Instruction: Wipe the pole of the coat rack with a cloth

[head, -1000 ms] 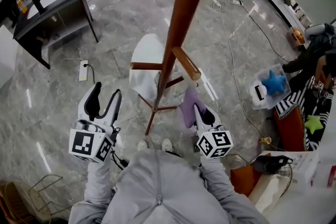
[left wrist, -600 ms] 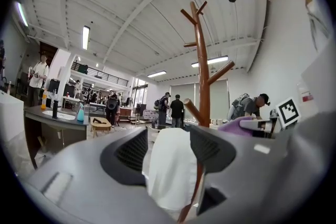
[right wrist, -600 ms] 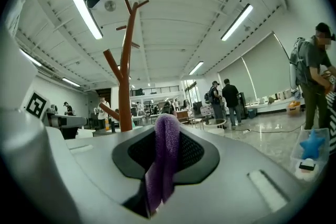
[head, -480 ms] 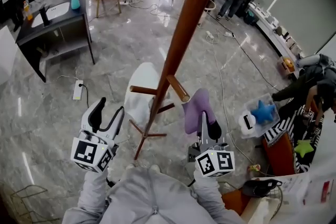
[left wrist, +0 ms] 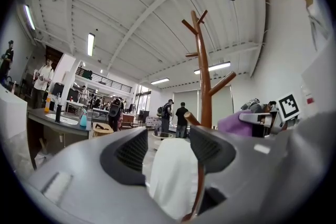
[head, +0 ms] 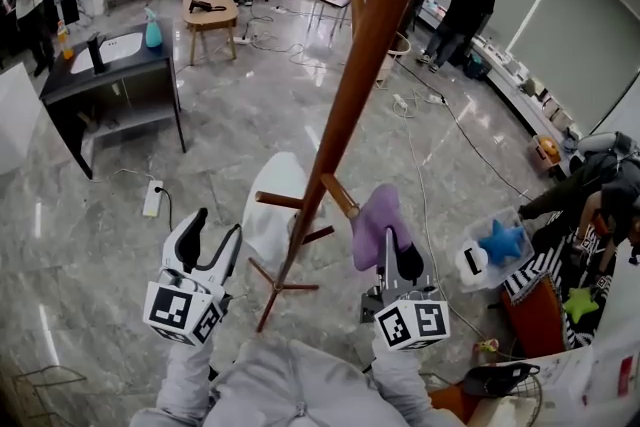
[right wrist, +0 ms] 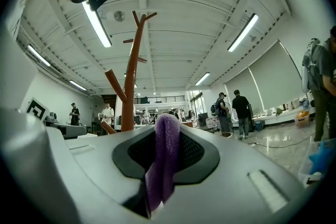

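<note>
The coat rack's pole (head: 345, 115) runs past the top edge of the head view, so its upper end is cut off there. The lower end of the purple cloth (right wrist: 167, 139) vanishes between the pressed-together jaws of the right gripper (head: 396, 253). The pole partly covers a white shape (head: 272, 215) behind it, and what that shape is cannot be told.

Person wears a lt grey zip-front top (head: 290, 393), zip down the centre, w/ matching grey sleeves (head: 186, 383). Left gripper (head: 215, 227) & right gripper (head: 392, 243): pale grey-white moulded shells, black ribbed pads on the inner faces of the fingers (left wrist: 130, 150). Each carries a white cube w/ black square markers: left cube (head: 183, 309), right cube (head: 412, 323)
</note>
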`<state>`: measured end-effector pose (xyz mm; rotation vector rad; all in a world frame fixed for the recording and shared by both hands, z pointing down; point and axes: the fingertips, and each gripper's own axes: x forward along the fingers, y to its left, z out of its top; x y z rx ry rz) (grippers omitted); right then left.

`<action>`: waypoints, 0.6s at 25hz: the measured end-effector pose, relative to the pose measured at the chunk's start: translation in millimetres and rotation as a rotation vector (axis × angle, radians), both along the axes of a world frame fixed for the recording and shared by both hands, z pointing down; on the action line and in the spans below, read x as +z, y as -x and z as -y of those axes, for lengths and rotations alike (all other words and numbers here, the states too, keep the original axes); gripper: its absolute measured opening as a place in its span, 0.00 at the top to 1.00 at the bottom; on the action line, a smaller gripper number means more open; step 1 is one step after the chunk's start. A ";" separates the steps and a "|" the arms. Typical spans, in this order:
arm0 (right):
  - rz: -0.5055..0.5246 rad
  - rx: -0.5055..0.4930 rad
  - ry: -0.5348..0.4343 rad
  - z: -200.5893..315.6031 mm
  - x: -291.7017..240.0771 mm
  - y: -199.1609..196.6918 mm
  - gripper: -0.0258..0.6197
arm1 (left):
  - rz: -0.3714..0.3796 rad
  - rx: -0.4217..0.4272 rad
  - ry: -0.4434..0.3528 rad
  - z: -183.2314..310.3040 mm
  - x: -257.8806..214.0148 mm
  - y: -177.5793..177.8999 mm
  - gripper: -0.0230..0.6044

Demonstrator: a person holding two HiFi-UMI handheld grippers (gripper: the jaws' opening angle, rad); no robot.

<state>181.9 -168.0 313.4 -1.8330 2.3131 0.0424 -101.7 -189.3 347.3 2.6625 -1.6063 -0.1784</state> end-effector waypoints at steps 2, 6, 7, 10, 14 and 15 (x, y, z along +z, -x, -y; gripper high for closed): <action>-0.037 -0.003 -0.006 -0.2 -3.9 5.4 0.86 | -0.003 0.000 -0.010 -0.4 -3.3 0.3 0.53; -0.104 -0.015 -0.022 2.5 -4.0 15.7 0.86 | -0.009 -0.001 -0.028 1.3 -6.9 1.2 0.53; -0.111 -0.020 -0.024 3.2 -4.7 17.1 0.86 | -0.010 -0.003 -0.032 1.5 -8.2 0.7 0.53; -0.120 -0.022 -0.023 2.4 -7.4 20.6 0.86 | -0.003 -0.003 -0.036 0.9 -13.4 -0.5 0.53; -0.136 -0.021 -0.021 2.7 -7.8 23.8 0.86 | 0.006 -0.002 -0.039 1.4 -17.3 -0.9 0.53; -0.136 -0.022 -0.021 2.8 -7.8 23.7 0.86 | 0.006 -0.002 -0.041 1.5 -17.5 -1.6 0.53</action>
